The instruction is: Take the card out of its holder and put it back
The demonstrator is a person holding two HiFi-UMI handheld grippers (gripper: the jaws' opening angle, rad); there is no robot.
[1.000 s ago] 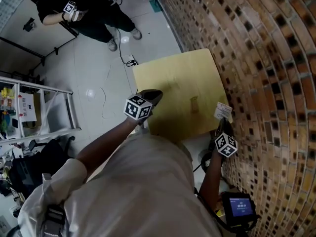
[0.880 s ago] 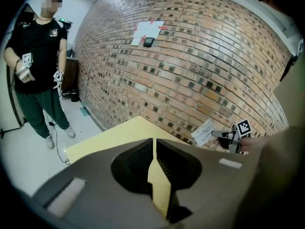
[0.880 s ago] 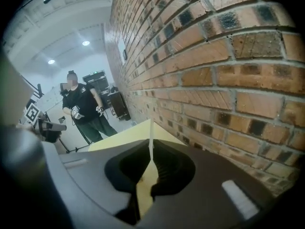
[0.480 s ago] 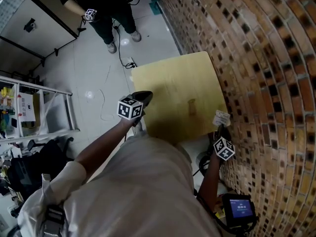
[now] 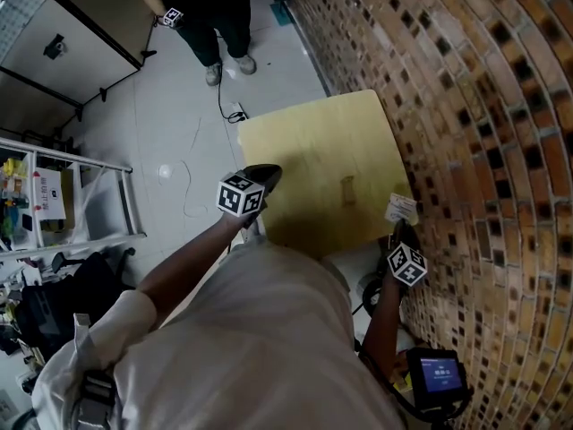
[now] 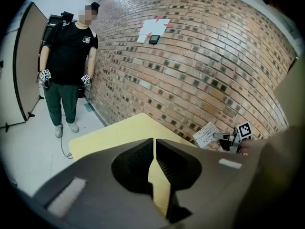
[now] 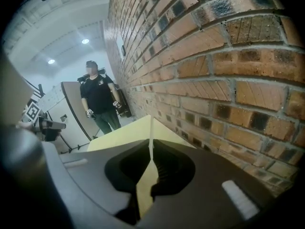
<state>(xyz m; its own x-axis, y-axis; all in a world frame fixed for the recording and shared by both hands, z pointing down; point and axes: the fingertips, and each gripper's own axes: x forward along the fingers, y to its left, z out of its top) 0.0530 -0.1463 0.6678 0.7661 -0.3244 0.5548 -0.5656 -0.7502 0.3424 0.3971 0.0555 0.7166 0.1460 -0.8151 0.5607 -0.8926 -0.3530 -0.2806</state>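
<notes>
Right tongs (image 5: 400,229) pinch the card (image 5: 402,208) by one edge; left tongs (image 5: 267,174) sit closed, empty. It looks thin, light, bendy: hold near an edge, gently.

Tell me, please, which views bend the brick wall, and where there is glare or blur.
Head view: the brick wall bows strongly; a small glare spot on the floor. Left gripper view: the wall curves too, corners go black. Right gripper view: ceiling lights glare; the card shows only edge-on. No clear motion blur anywhere.
</notes>
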